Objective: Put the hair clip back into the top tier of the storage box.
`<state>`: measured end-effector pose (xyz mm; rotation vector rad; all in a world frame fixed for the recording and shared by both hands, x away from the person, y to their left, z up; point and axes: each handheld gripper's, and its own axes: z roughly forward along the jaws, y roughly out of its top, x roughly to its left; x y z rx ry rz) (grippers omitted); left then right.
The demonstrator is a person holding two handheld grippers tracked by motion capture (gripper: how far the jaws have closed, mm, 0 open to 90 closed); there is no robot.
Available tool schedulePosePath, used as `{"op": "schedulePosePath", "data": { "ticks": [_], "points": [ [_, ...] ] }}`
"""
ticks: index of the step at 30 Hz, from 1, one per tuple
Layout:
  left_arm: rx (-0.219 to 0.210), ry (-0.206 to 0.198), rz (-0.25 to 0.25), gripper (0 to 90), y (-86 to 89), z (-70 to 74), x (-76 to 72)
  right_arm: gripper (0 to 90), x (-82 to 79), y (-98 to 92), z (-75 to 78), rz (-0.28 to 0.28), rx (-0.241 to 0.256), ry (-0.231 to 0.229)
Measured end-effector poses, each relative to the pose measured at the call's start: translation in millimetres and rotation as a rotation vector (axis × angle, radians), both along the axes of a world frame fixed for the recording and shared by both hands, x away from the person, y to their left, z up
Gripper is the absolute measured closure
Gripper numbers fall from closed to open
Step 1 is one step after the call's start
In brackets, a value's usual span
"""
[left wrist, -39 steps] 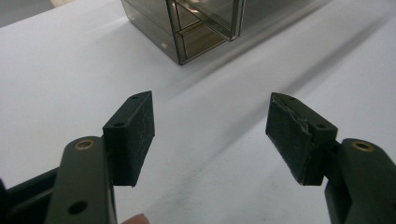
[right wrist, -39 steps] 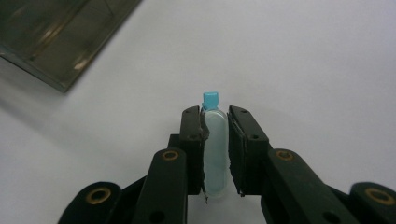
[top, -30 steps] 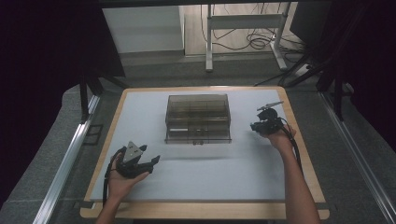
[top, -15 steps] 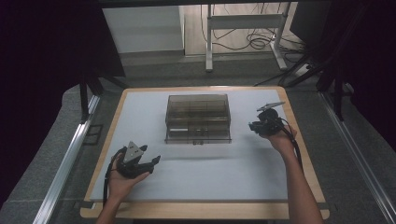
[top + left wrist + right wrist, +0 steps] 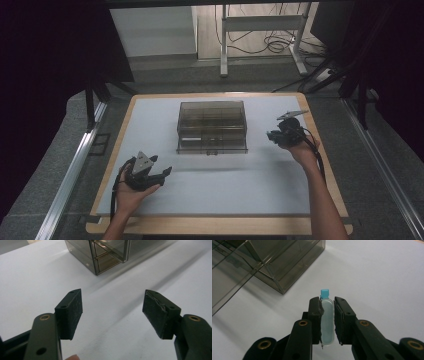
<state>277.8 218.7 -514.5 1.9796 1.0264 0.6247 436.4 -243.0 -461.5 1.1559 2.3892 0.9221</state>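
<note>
Prob. a lab: black curtains (image 5: 45, 75), floor cables (image 5: 270, 45) (dim).

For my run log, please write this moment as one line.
left gripper: open, empty | right gripper: shut on small vial, blue cap | smoky drawer box: mid-table, between grippers

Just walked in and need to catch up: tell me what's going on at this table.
A person works at a white-topped table with a two-jaw gripper in each hand. The right gripper is shut on a small clear vial with a blue cap, held above the table to the right of a smoky transparent drawer box that stands mid-table. The left gripper is open with nothing between its jaws, low over the table at the near left and pointed toward the box.
</note>
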Motion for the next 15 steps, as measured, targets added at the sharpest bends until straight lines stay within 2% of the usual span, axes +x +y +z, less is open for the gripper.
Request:
{"op": "schedulePosePath", "data": {
  "ticks": [15],
  "points": [
    [0.004, 0.003, -0.006, 33.0, -1.9, -1.1, 0.6, 75.1, -6.0, 5.6, 9.1, 0.04, 0.017, -0.022]
  ]
}}
